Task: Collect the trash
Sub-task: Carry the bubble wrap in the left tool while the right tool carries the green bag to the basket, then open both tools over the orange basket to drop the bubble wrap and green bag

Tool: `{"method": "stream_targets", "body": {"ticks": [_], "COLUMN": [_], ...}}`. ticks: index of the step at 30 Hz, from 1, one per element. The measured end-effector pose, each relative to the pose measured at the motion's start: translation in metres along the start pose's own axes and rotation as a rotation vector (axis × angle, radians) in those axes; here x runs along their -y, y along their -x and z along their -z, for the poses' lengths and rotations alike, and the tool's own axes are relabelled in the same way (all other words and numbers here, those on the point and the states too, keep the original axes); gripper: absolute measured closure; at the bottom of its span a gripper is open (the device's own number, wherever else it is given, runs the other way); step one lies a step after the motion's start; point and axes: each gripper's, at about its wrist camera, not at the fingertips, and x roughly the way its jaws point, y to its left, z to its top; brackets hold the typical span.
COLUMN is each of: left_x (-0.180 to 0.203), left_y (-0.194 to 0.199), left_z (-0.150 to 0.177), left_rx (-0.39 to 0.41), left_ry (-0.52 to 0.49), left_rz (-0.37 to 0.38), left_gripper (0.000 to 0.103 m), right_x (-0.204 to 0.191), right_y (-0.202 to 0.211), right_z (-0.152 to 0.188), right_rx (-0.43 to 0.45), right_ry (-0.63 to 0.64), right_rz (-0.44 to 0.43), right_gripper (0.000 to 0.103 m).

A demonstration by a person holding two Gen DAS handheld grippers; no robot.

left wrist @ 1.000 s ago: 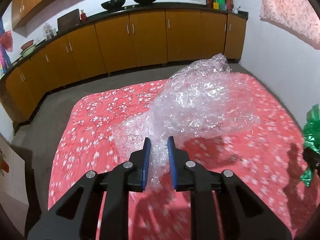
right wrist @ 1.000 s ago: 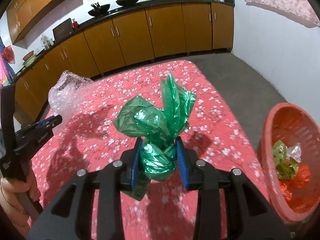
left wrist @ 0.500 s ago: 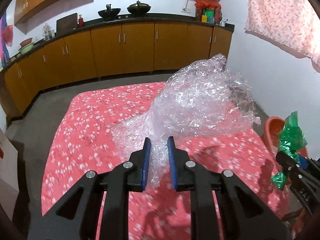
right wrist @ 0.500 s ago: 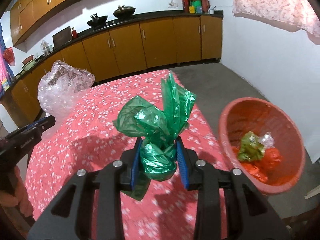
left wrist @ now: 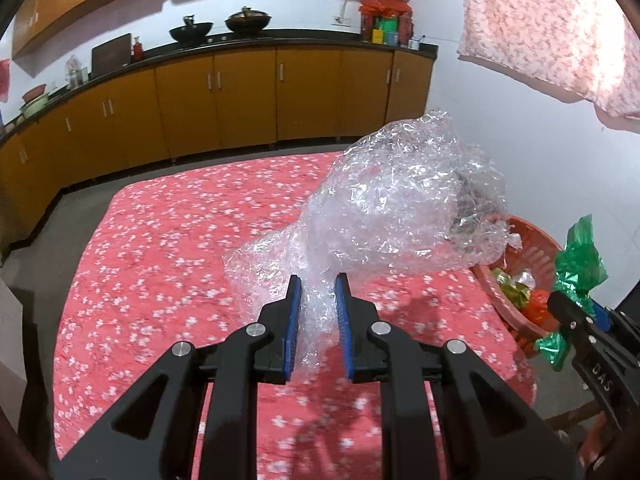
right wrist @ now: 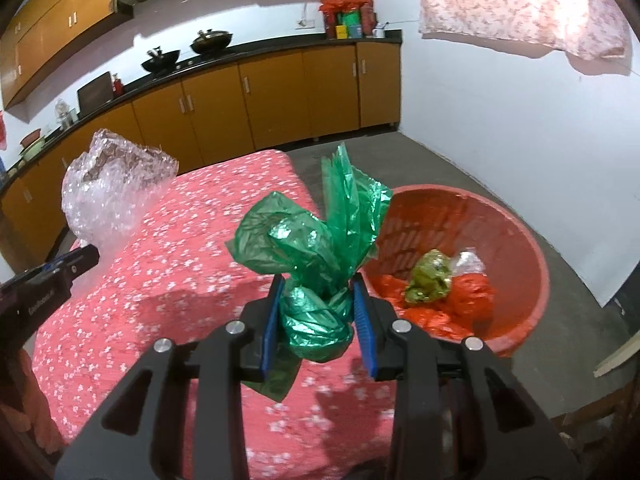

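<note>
**Trash held over a flowered bench**

Orange cabinets are seen along the back wall, with a red flowered bench filling the middle of the left view. At lower centre there, clear wrap is clamped by the left hand-held gripper. In the right view, a green bag is pinched at centre by the right hand-held gripper. A red basket, already holding trash, is seen at right of the bag, beside the bench.
</note>
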Motion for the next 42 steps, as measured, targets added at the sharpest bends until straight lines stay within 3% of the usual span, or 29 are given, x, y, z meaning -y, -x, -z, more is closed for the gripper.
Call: {"method": "stream_targets", "body": {"ticks": [22,29,42], "left_x": [0.102,0.14,0.204], "left_y": [-0.044,-0.067,-0.112], "left_z": [0.008,0.0,-0.014], "left_rx": [-0.106,-0.138,-0.197], "left_ry": [-0.104,-0.113,-0.176], "left_rz": [0.198,0.263,0.323], "left_gripper": [0.085,0.085,0.085], "right_x": [0.111,0.141,0.164], "right_y": [-0.018,-0.031,-0.059], "right_z": [0.006,-0.005,-0.037], "right_rx": [-0.018,-0.018,-0.008], "right_ry": [-0.136,-0.186,-0.099], "right_rz": [0.182,0.168,0.172], "right_gripper": [0.07,0.07,0.07]}}
